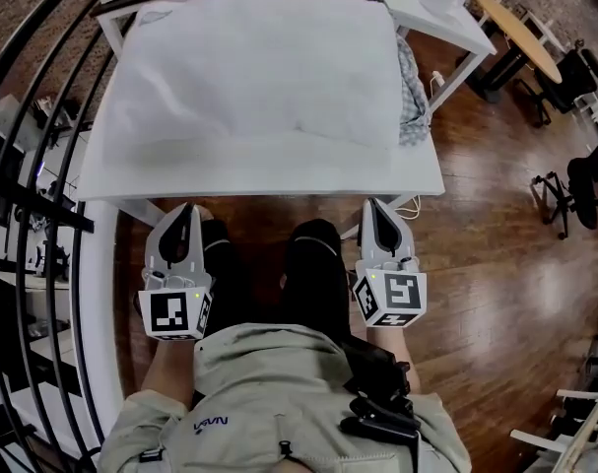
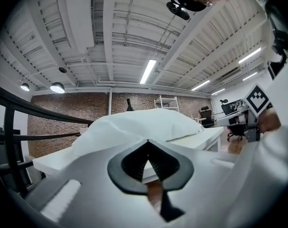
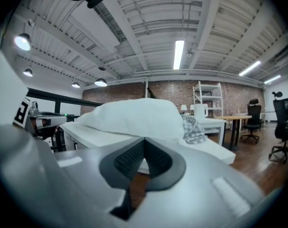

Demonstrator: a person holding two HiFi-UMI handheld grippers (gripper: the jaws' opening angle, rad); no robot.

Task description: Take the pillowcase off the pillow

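Note:
A large pillow in a white pillowcase lies flat on the white table, filling most of its top. Both gripper views see the pillow from the near side as a low white mound. My left gripper hangs shut and empty below the table's near edge, left of the person's knees. My right gripper hangs shut and empty to their right. Neither touches the pillow or the table. In the gripper views the left gripper and the right gripper have their tips pressed together.
A grey checked cloth hangs at the pillow's right end. A second white table with a white box stands at the back right. Black railings run along the left. Office chairs and a round wooden table stand on the right.

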